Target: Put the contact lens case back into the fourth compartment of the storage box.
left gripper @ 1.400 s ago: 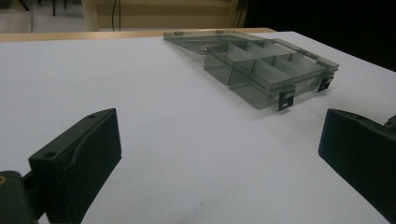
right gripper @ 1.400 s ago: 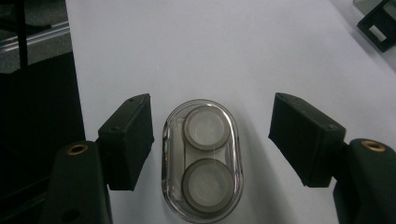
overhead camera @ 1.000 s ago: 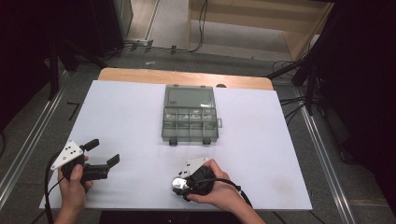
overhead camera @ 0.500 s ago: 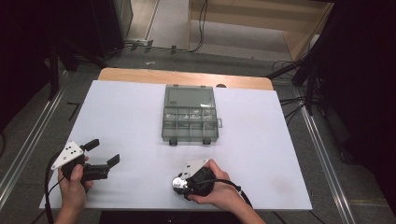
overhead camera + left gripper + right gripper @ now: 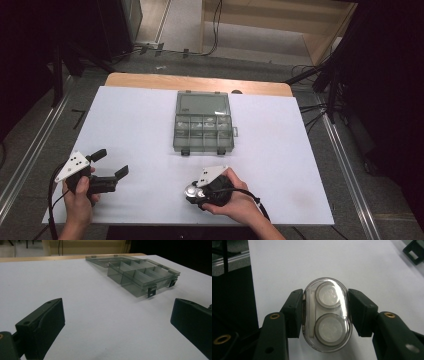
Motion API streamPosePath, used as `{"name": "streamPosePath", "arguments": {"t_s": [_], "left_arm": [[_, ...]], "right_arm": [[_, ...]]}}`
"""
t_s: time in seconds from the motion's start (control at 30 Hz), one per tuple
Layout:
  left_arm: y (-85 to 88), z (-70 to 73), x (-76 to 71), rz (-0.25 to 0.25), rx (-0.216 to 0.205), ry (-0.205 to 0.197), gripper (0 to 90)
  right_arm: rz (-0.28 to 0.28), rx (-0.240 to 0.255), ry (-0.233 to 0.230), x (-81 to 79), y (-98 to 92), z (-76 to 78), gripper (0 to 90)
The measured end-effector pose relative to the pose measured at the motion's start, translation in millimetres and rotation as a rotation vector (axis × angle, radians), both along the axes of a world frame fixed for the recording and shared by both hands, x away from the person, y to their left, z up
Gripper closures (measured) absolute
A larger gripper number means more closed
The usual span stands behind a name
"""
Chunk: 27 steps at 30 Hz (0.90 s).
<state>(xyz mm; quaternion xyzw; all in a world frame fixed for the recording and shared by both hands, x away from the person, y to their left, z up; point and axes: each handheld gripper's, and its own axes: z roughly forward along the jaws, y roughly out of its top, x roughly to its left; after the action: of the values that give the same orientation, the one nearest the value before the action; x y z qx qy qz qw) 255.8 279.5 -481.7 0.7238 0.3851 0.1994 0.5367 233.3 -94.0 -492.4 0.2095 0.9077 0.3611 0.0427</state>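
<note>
Closing right hand-held gripper point(image 5: 325, 315) now clamps clear case point(image 5: 325, 317), seemingly.

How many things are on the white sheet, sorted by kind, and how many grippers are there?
Compartment organizer box, smoky clear plastic, lid open: 1
Small clear oval case with two round white caps inside, clamped in the right gripper: 1
Handheld two-jaw grippers: 2, the right gripper and the left gripper, whose jaws are open
Total: 4
</note>
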Motion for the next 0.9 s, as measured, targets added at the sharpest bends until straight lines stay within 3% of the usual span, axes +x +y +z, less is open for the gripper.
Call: {"name": "streamPosePath", "arguments": {"t_s": [0.3, 0.9], "left_arm": [[-1.2, 1.6, -1.6, -0.003, 0.001, -0.009, 0.0], [-2.5, 0.7, -1.9, -0.015, 0.003, -0.014, 0.0]], "right_arm": [[-0.031, 0.051, 0.007, 4.4, -9.6, 10.7, 46.9], [-0.071, 0.087, 0.002, 13.4, -22.2, 23.7, 46.9]]}}
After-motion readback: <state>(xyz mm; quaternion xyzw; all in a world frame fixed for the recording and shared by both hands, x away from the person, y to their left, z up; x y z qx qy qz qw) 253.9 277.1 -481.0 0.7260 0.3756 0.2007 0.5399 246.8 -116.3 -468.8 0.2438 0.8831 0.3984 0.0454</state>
